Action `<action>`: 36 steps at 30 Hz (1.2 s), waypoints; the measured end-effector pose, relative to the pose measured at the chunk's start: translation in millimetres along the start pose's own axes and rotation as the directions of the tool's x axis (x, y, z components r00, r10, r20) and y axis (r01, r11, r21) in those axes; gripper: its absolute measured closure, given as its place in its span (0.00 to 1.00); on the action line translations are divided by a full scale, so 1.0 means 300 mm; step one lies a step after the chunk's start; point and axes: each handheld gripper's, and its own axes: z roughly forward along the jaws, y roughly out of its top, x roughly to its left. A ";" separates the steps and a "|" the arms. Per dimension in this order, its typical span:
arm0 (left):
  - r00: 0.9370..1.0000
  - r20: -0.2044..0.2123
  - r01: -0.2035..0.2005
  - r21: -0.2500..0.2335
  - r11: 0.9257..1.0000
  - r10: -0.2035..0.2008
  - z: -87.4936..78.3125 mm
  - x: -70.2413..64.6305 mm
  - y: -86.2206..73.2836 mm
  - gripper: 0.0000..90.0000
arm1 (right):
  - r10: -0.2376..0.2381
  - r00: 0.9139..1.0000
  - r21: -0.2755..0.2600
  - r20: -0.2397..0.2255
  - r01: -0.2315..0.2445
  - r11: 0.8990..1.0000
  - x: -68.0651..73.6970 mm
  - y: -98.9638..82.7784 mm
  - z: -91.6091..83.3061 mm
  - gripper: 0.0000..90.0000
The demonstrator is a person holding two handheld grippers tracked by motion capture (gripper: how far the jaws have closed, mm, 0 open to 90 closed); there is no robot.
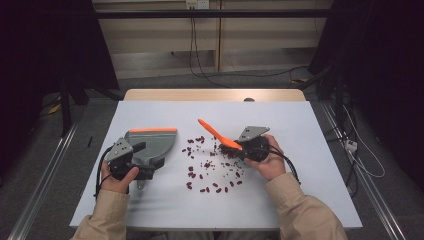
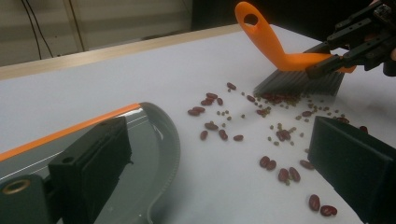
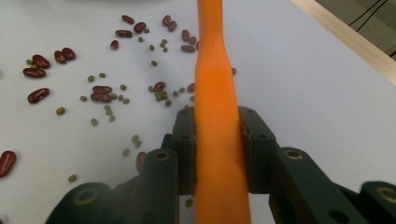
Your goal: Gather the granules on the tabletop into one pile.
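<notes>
- At 6 o'clock in the high view: two beige sleeves entering over the near edge of the white tabletop [image 1: 310, 145].
- At 8 o'clock: left gripper [image 1: 134, 161], fingers on the handle end of a grey dustpan [image 1: 152, 142]; whether pinched tight or merely spread around it, cannot tell. In the left gripper view, one finger [image 2: 88, 165] over the pan, the other out over bare tabletop.
- Dustpan lying flat, orange lip [image 1: 152, 130] on its far edge, toward 12 o'clock.
- Centre: red beans [image 1: 210, 167] scattered loosely between pan and brush, small green beans [image 3: 107, 109] mixed in among them.
- At 4 o'clock: right gripper [image 1: 245, 149], fingers [image 3: 184, 140] pinching the orange handle of a brush [image 1: 220, 135] from both sides; grey bristles [image 2: 299, 84] down on the tabletop at the beans' far side, handle slanting up toward 11 o'clock.
- Beyond, at 12 o'clock: a pale wooden strip [image 1: 215, 94] along the far tabletop edge.
- Further back: grey floor [image 1: 165, 80], black cables [image 1: 200, 65] trailing over it, a light wall panel [image 1: 160, 37], dark drapes at 9 and 3 o'clock.
</notes>
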 end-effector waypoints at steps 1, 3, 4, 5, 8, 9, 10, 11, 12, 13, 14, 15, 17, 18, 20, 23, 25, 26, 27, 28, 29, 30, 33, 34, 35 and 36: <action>1.000 0.000 0.000 0.000 1.000 0.000 0.000 0.000 0.000 0.06 | -0.004 1.000 -0.002 -0.005 0.004 1.000 0.003 -0.001 -0.001 0.79; 1.000 0.001 -0.001 0.001 1.000 0.001 0.000 -0.001 0.000 0.06 | -0.004 1.000 -0.004 -0.007 0.004 1.000 0.011 -0.003 -0.006 0.79; 1.000 0.002 0.000 0.000 1.000 0.000 0.001 -0.001 0.000 0.06 | -0.008 1.000 -0.004 -0.010 0.008 1.000 0.013 -0.004 -0.007 0.79; 1.000 0.003 0.000 0.001 1.000 0.000 0.001 -0.001 0.000 0.06 | -0.005 1.000 -0.007 -0.013 0.005 1.000 0.017 -0.005 -0.009 0.79; 1.000 0.003 0.000 0.000 1.000 0.000 0.000 -0.001 0.000 0.06 | -0.014 1.000 -0.008 -0.027 0.014 1.000 0.026 -0.007 -0.016 0.79; 1.000 0.002 -0.001 0.001 1.000 0.001 0.000 -0.001 0.000 0.06 | -0.014 0.999 -0.007 -0.029 0.014 1.000 0.030 -0.007 -0.018 0.79; 1.000 0.002 -0.001 0.001 1.000 0.001 0.000 -0.001 0.000 0.06 | -0.015 1.000 -0.005 -0.027 0.015 1.000 0.034 -0.007 -0.020 0.79; 1.000 0.002 -0.001 0.001 1.000 0.001 0.000 -0.001 0.000 0.06 | -0.017 0.999 -0.006 -0.034 0.016 1.000 0.037 -0.007 -0.022 0.79; 1.000 0.002 -0.004 0.001 1.000 0.004 0.000 -0.001 0.001 0.06 | -0.015 0.999 -0.005 -0.037 0.015 1.000 0.039 -0.006 -0.024 0.79; 1.000 0.002 -0.004 0.002 1.000 0.004 0.000 -0.001 0.001 0.06 | -0.022 0.999 -0.005 -0.036 0.022 1.000 0.041 -0.005 -0.026 0.79; 1.000 0.002 -0.005 0.003 1.000 0.005 0.000 -0.001 0.001 0.06 | -0.023 0.999 -0.004 -0.032 0.023 1.000 0.044 -0.004 -0.027 0.79; 1.000 0.002 -0.005 0.003 1.000 0.005 0.000 -0.002 0.001 0.06 | -0.024 0.999 -0.009 -0.032 0.024 1.000 0.043 -0.003 -0.028 0.79; 1.000 0.001 -0.002 0.003 1.000 0.002 -0.001 -0.003 0.001 0.06 | -0.006 0.999 -0.024 -0.036 0.006 1.000 0.033 -0.004 -0.031 0.79; 1.000 0.001 -0.002 0.002 1.000 0.002 -0.001 -0.003 0.001 0.06 | 0.010 0.999 -0.034 -0.033 -0.011 0.999 0.026 -0.004 -0.035 0.79; 1.000 0.003 -0.004 0.002 1.000 0.004 0.000 -0.002 0.000 0.06 | 0.036 0.999 -0.057 -0.027 -0.037 0.998 0.010 -0.002 -0.040 0.79; 1.000 0.005 -0.003 0.006 1.000 0.003 0.002 -0.001 -0.001 0.06 | 0.056 0.998 -0.079 -0.020 -0.057 0.995 -0.018 0.006 -0.043 0.79; 1.000 0.005 -0.002 0.008 1.000 0.002 0.003 -0.001 -0.001 0.06 | 0.064 0.998 -0.086 -0.022 -0.066 0.994 -0.037 0.016 -0.036 0.79; 1.000 0.006 -0.002 0.008 1.000 0.001 0.003 -0.001 -0.001 0.06 | 0.058 0.998 -0.084 -0.014 -0.059 0.995 -0.045 0.023 -0.030 0.79; 1.000 0.005 -0.002 0.008 1.000 0.002 0.003 0.000 -0.001 0.06 | 0.049 0.999 -0.078 -0.003 -0.049 0.996 -0.053 0.031 -0.022 0.79; 1.000 0.004 0.001 0.006 1.000 -0.001 0.004 0.001 -0.001 0.06 | 0.049 0.999 -0.079 0.000 -0.048 0.996 -0.063 0.039 -0.012 0.79; 1.000 0.003 0.003 0.008 1.000 -0.004 0.003 0.001 -0.001 0.06 | 0.057 0.998 -0.080 -0.002 -0.057 0.995 -0.074 0.046 0.001 0.79; 1.000 0.006 0.004 0.007 1.000 -0.004 0.004 0.002 -0.002 0.06 | 0.065 0.998 -0.084 -0.001 -0.064 0.994 -0.085 0.053 0.015 0.79; 1.000 0.004 0.005 0.010 1.000 -0.005 0.003 0.005 -0.003 0.06 | 0.066 0.998 -0.080 0.009 -0.065 0.995 -0.117 0.072 0.062 0.79; 1.000 0.004 0.004 0.011 1.000 -0.004 0.003 0.007 -0.004 0.06 | 0.070 0.997 -0.082 0.014 -0.068 0.994 -0.128 0.078 0.081 0.79; 1.000 0.003 0.006 0.012 1.000 -0.006 0.003 0.008 -0.005 0.06 | 0.067 0.998 -0.077 0.017 -0.066 0.995 -0.140 0.085 0.100 0.79; 1.000 0.001 0.007 0.012 1.000 -0.007 0.003 0.010 -0.006 0.06 | 0.075 0.997 -0.074 0.020 -0.073 0.995 -0.148 0.093 0.117 0.79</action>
